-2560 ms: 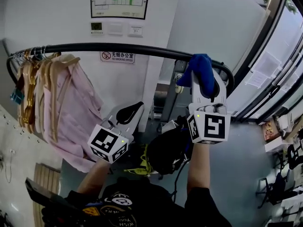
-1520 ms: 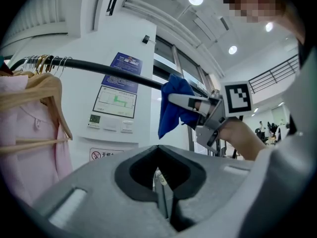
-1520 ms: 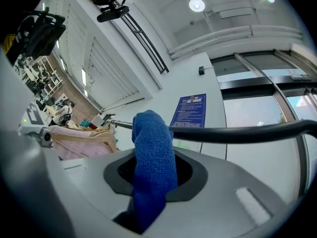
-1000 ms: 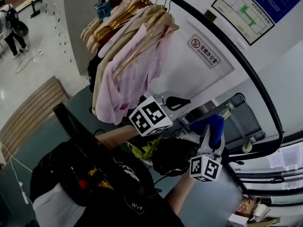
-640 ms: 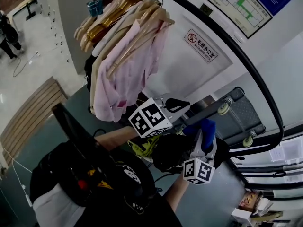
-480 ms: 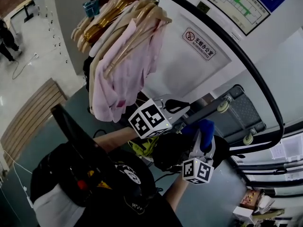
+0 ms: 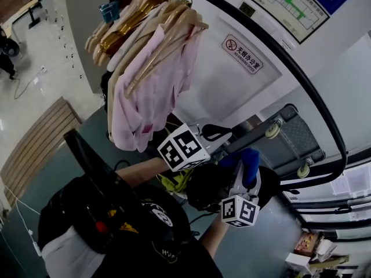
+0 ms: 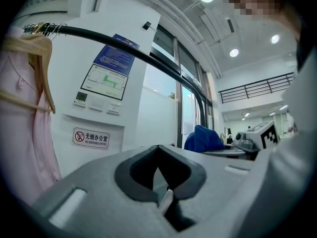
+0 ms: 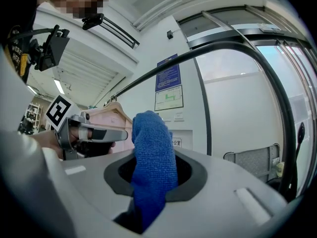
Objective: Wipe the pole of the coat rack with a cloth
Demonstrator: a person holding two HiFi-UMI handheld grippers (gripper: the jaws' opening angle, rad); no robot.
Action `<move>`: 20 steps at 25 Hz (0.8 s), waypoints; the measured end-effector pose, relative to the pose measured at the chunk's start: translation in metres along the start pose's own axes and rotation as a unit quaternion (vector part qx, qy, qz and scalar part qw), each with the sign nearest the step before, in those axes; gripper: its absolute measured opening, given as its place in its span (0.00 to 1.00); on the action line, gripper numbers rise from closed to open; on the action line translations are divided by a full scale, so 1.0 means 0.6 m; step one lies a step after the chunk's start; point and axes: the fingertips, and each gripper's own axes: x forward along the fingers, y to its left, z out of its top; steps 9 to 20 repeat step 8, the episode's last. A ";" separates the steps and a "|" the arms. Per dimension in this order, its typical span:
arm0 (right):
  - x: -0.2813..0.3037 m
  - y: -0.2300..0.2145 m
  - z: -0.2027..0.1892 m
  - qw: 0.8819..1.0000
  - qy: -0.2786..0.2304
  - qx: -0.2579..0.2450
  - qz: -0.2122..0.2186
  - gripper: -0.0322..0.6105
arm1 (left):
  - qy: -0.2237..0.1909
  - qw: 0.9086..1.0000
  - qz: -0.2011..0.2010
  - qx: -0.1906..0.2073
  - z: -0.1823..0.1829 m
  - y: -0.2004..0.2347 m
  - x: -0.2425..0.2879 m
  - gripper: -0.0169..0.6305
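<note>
Your right gripper (image 9: 152, 185) is clamped on the blue cloth (image 9: 151, 155), which sticks up out of the jaws in a folded wad. Your left gripper (image 8: 166, 198) is pinched closed with nothing in it, sitting just beside the right one. Both hang low, well under the coat rack's black pole (image 7: 279, 58), so the cloth isn't touching it. Pink shirts (image 7: 152, 83) on wooden hangers (image 7: 152, 17) are bunched at one end of the pole.

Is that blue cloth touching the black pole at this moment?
No. In the right gripper view the blue cloth, held by the right gripper, stands clear below the black pole, with wall showing between them.
</note>
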 end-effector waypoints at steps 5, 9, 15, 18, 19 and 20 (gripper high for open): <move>0.002 0.006 -0.002 1.000 0.001 0.005 0.006 0.19 | 0.004 1.000 0.001 -0.003 -0.006 0.002 0.000 0.02; 0.001 0.006 -0.003 1.000 0.003 0.006 0.005 0.19 | 0.004 1.000 0.000 -0.004 -0.008 0.000 0.001 0.02; 0.001 0.006 -0.003 1.000 0.003 0.006 0.005 0.19 | 0.004 1.000 0.000 -0.004 -0.008 0.000 0.001 0.02; 0.001 0.006 -0.003 1.000 0.003 0.006 0.005 0.19 | 0.004 1.000 0.000 -0.004 -0.008 0.000 0.001 0.02; 0.001 0.006 -0.003 1.000 0.003 0.006 0.005 0.19 | 0.004 1.000 0.000 -0.004 -0.008 0.000 0.001 0.02; 0.001 0.006 -0.003 1.000 0.003 0.006 0.005 0.19 | 0.004 1.000 0.000 -0.004 -0.008 0.000 0.001 0.02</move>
